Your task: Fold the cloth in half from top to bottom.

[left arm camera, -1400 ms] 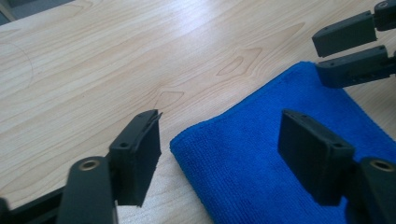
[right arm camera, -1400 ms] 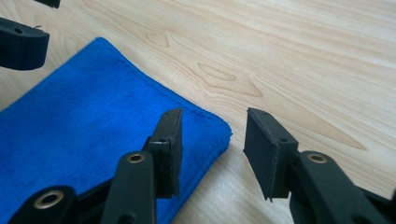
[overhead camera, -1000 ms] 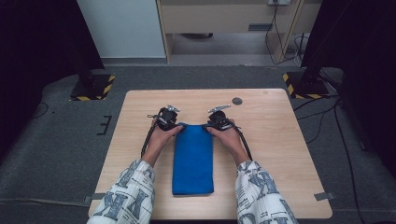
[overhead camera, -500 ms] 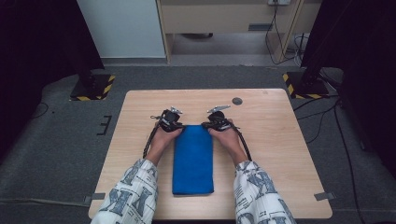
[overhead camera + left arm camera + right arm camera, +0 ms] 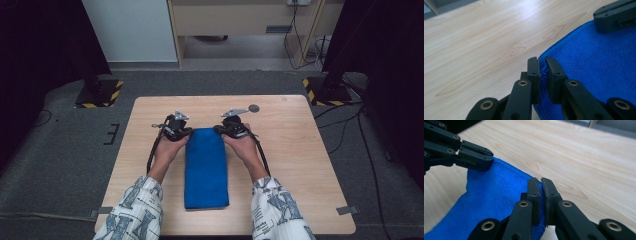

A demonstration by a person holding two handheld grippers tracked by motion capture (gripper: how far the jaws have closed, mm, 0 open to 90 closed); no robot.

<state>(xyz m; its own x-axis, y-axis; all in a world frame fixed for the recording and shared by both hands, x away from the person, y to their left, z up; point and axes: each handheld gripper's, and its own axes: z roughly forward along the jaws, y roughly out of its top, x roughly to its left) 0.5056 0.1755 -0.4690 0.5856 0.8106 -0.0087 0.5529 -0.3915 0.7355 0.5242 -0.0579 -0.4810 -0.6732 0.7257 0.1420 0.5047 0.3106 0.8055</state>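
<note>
A folded blue towel [image 5: 206,167] lies lengthwise on the middle of the wooden table [image 5: 295,150]. My left gripper [image 5: 184,133] pinches its far left corner and my right gripper [image 5: 221,131] pinches its far right corner. In the left gripper view the left gripper [image 5: 542,65] has just closed, and the blue towel [image 5: 596,65] edge is squeezed between its pads. In the right gripper view the right gripper [image 5: 540,185] is shut on the blue towel [image 5: 496,195] corner, with the left gripper's fingers [image 5: 474,157] farther off on the other corner. The far edge is lifted a little off the table.
A small dark round disc [image 5: 254,108] lies on the table just beyond my right gripper. Black stands with yellow-black striped bases [image 5: 97,92] stand on the floor past both far corners. Cables [image 5: 350,120] trail on the floor at the right.
Both grippers have closed on the towel's far corners and risen slightly, lifting that edge off the table. The hands have hardly shifted sideways.
</note>
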